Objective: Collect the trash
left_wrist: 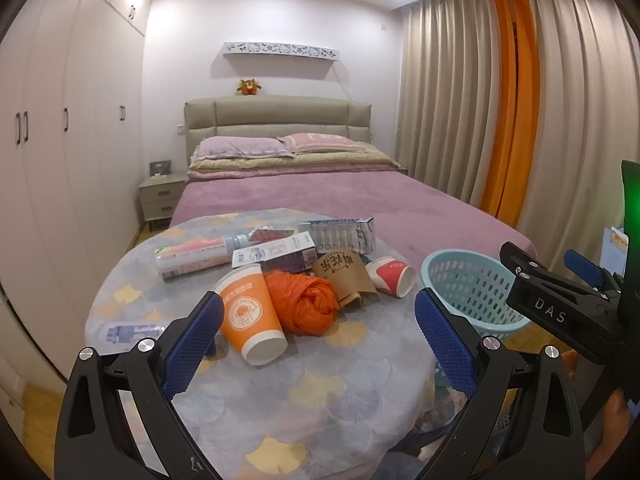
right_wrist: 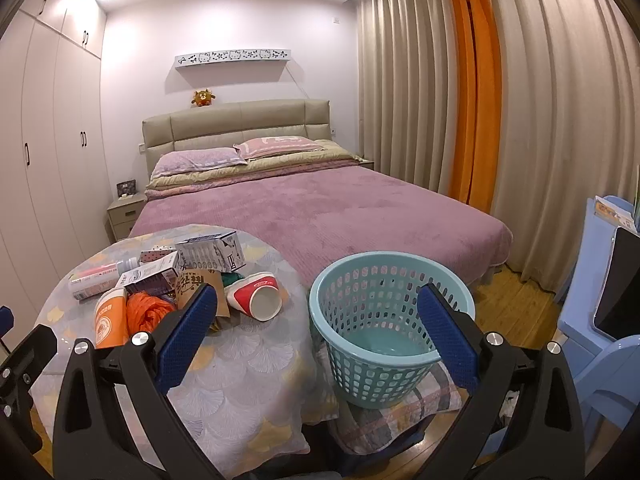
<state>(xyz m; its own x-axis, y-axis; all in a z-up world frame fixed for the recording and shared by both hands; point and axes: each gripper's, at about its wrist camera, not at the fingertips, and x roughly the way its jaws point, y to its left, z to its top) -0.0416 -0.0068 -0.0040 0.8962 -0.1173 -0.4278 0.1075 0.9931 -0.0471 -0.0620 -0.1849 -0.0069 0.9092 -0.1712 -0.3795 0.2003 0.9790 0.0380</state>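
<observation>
Left gripper (left_wrist: 318,320): fingers wide apart, holding nothing — it hangs over the near part of the table, with the orange cup just past its left finger.
Right gripper (right_wrist: 318,320): fingers wide apart, holding nothing; it hangs above the gap between the table and the basket, and its body shows at the right edge of the left wrist view.
Table (left_wrist: 328,392): round, under a cloth with a fan-leaf pattern, at the foot of the bed (right_wrist: 320,216).
Trash: heaped on the far half of the table, items touching or overlapping.
Orange cup (left_wrist: 250,316): on its side, mouth toward the camera, touching the orange bag.
Orange bag (left_wrist: 306,300): crumpled into a ball in the middle of the heap.
Brown sleeve (left_wrist: 344,276): cardboard, just right of the bag.
Red cup (left_wrist: 390,276): red and white, on its side at the right end of the heap, nearest the basket.
Boxes (left_wrist: 340,236): two cartons at the back of the heap.
Bottle (left_wrist: 192,258): lying flat at the left.
Wrapper (left_wrist: 128,332): clear, apart from the heap, near the table's left edge.
Basket (right_wrist: 384,328): pale blue, perforated, upright just right of the table on a checked cushion — no trash visible inside.
</observation>
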